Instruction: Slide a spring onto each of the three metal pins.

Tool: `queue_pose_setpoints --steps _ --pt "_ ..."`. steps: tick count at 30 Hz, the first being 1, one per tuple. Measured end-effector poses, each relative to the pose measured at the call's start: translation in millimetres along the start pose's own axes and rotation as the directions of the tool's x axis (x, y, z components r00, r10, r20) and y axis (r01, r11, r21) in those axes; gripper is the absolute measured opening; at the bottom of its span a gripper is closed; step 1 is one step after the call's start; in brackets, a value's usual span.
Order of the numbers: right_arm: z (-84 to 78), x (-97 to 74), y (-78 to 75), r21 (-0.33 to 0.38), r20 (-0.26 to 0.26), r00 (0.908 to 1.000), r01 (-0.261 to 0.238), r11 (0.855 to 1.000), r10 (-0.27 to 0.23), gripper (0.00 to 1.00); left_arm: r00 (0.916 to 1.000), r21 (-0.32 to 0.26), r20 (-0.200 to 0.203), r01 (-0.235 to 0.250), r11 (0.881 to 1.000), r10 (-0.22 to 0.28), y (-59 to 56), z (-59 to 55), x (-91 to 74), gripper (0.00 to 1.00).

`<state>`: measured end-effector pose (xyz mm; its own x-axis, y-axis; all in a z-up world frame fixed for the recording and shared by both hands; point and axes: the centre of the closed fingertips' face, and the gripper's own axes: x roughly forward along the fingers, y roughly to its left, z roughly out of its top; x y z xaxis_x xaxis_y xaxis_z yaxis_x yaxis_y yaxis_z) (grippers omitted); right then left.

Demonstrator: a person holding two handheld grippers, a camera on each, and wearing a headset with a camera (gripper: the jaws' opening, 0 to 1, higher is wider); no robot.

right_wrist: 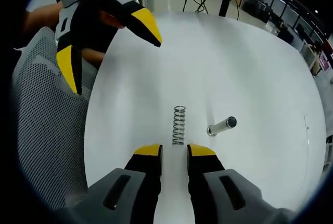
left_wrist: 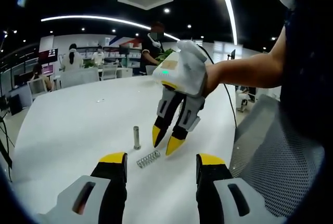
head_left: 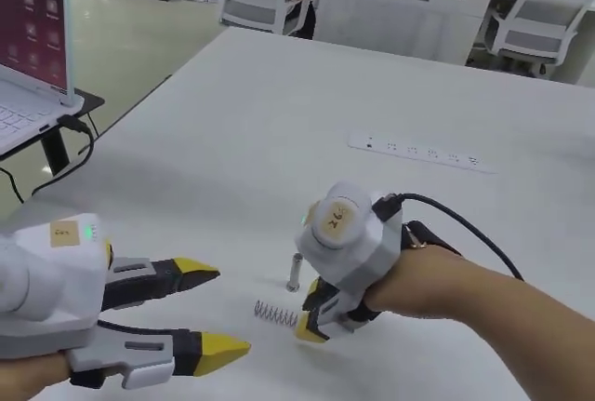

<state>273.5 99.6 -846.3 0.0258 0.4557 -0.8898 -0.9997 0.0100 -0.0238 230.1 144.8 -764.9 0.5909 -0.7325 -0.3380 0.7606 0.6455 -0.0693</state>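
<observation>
A small coil spring (head_left: 276,313) lies flat on the white table (head_left: 279,122). Just behind it a short metal pin (head_left: 294,271) stands upright. My right gripper (head_left: 311,327) points down at the spring's right end, its yellow tips a narrow gap apart and holding nothing. In the right gripper view the spring (right_wrist: 179,124) lies straight ahead of the right gripper (right_wrist: 174,150), with the pin (right_wrist: 222,126) to its right. My left gripper (head_left: 214,310) hovers wide open at the lower left. Its own view shows the spring (left_wrist: 148,158), the pin (left_wrist: 137,137) and the right gripper (left_wrist: 165,141) above them.
A white power strip (head_left: 423,152) lies farther back on the table. A laptop (head_left: 28,47) sits on a side stand at the far left. Office chairs (head_left: 539,20) stand beyond the table's far edge. Mesh chair fabric (right_wrist: 47,130) is beside the table's near edge.
</observation>
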Motion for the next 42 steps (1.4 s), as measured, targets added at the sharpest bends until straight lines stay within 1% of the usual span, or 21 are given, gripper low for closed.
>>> queue_pose_setpoints --steps 3,17,24,28,32,37,42 --pt "4.2 3.3 -0.8 0.011 0.013 0.9999 -0.002 1.000 0.001 0.16 1.0000 -0.002 -0.001 -0.003 1.000 0.003 1.0 -0.6 -1.2 0.48" --pt "1.0 16.5 -3.7 0.008 -0.020 0.9998 -0.001 1.000 0.001 0.15 1.0000 -0.002 -0.002 -0.009 1.000 0.009 4.5 -0.6 -2.0 0.47" --pt "1.4 16.9 -4.6 0.002 -0.022 0.9998 0.003 1.000 -0.003 0.08 0.9999 -0.003 -0.001 -0.010 1.000 0.010 5.2 -1.1 -2.4 0.47" --pt "0.2 13.6 -5.3 0.009 -0.023 0.9997 0.011 1.000 -0.010 0.08 1.0000 -0.002 -0.002 -0.006 1.000 0.006 4.1 -1.5 -1.2 0.47" --pt "-1.6 7.4 -2.7 0.014 -0.021 0.9998 0.004 1.000 -0.003 0.08 1.0000 0.000 -0.008 0.005 1.000 -0.005 1.6 -2.3 2.7 0.46" --pt "-7.7 -1.9 3.4 0.001 -0.035 0.9994 -0.008 1.000 0.008 0.08 0.9995 0.007 -0.016 0.028 1.000 -0.028 -4.4 -1.7 10.3 0.46" --pt "-13.8 -15.5 9.6 0.006 -0.033 0.9992 -0.023 1.000 0.024 0.08 0.9978 0.018 -0.027 0.061 0.998 -0.060 -11.7 -0.5 19.2 0.45"
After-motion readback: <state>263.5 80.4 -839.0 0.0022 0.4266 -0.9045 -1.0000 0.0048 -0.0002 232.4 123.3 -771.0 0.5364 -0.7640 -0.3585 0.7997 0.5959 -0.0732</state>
